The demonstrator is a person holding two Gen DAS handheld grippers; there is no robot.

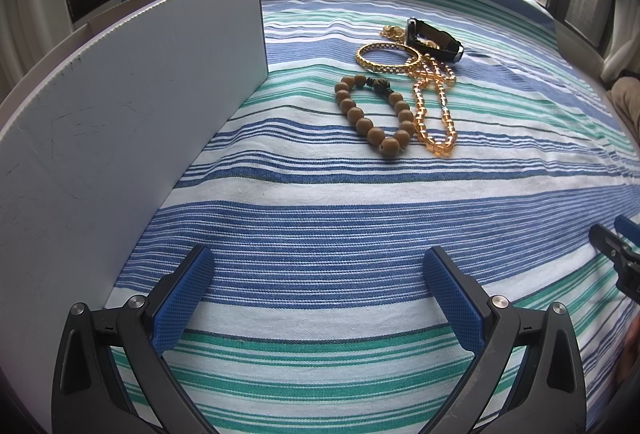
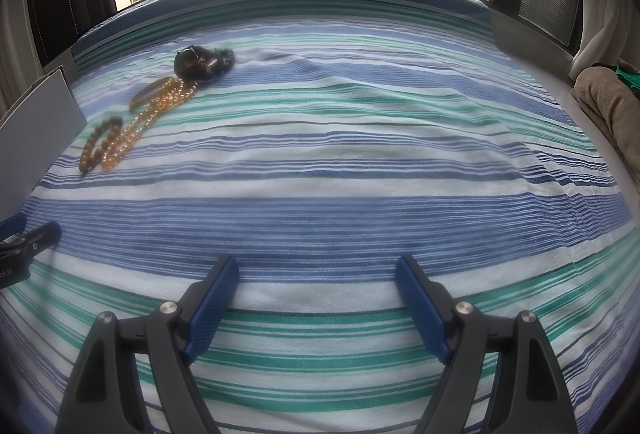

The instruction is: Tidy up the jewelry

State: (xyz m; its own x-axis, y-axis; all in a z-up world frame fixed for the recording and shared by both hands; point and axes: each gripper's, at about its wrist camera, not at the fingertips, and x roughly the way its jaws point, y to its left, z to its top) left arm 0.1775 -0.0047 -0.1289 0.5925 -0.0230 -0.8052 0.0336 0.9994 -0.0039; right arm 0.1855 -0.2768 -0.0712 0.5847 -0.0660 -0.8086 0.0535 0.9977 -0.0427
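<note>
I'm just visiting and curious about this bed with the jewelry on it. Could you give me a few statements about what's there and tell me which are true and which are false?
1. The wooden bead bracelet lies nearer the white box than the amber bead strand does. True.
2. The left gripper is clamped on a bracelet. False: it is open with only the striped bedspread between its fingers.
3. The black watch lies at the far end of the jewelry pile. True.
4. The gold bangle is already in the white box. False: it lies on the bedspread.
5. The right gripper holds the amber strand. False: it is open and empty.
</note>
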